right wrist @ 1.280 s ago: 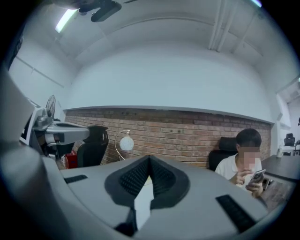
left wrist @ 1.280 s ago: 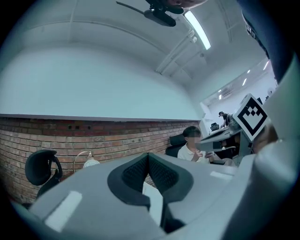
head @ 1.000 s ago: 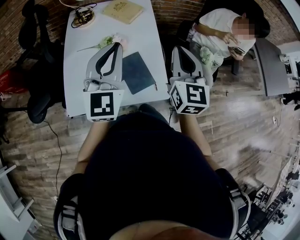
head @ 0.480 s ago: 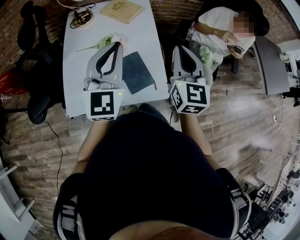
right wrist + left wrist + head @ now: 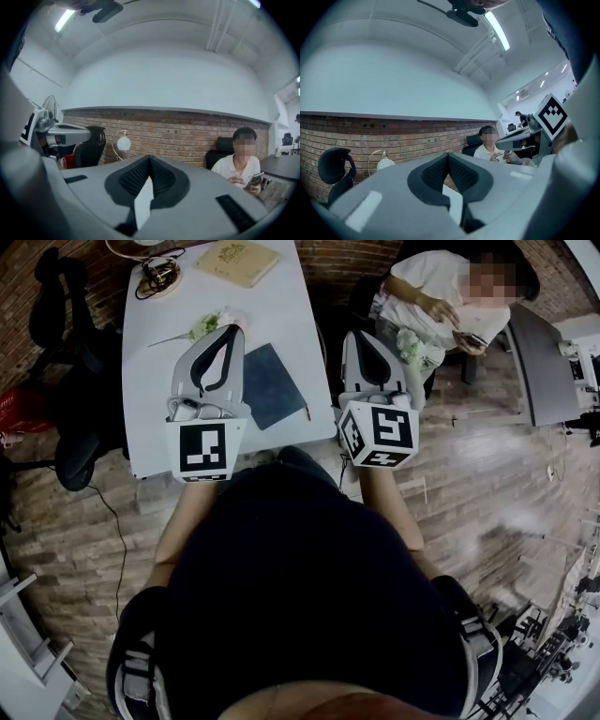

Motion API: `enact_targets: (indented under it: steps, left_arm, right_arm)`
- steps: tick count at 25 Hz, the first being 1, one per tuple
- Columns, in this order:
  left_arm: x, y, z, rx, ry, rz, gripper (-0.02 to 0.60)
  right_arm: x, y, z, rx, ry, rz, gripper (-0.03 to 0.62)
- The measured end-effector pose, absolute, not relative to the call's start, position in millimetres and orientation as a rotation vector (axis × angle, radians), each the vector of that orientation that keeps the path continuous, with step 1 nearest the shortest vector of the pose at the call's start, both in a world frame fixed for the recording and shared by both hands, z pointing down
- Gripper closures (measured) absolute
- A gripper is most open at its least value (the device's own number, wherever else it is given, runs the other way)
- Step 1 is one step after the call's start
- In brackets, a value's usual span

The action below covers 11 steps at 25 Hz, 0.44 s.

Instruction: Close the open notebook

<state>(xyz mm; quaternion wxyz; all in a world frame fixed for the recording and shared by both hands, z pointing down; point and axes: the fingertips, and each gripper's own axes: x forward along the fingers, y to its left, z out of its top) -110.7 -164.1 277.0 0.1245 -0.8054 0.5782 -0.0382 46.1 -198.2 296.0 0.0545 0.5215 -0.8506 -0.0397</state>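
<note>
Two grippers hang level at the near edge of the white table point(image 5: 155, 371) in the head view. Your left gripper point(image 5: 229, 332) is over the tabletop and your right gripper point(image 5: 360, 336) is just past the table's right edge. The notebook point(image 5: 270, 382) lies flat between them, nearer the left one, and neither gripper touches it. It shows one dark face and no pale pages, so it looks closed already. Check that before you reach in. A sprig of flowers point(image 5: 208, 324) lies just beyond the left gripper's tips, and a tan book point(image 5: 236, 261) sits well apart at the far end.

From the left gripper view, the jaws meet in a tight seam with nothing between them. They point out at the brick wall point(image 5: 370, 136), and the notebook is not in sight.

From the right gripper view, the jaws are likewise pressed together and empty, aimed past a seated person point(image 5: 241, 164) at the far right.

If a cover does need folding, tip one gripper down and bring it in low. Slide the closed tips under the free edge and sweep it over toward the spine. Rest the other gripper on the book so it does not skate toward the flowers.
</note>
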Motion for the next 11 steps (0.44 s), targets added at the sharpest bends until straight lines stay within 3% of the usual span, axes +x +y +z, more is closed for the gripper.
enact_targets:
  steps: [11]
  left_arm:
    - [-104.3, -170.6, 280.1, -2.367, 1.703, -0.113, 0.575]
  right_arm:
    - [52.4, -205.0, 299.9, 1.584, -2.584, -0.101, 0.585]
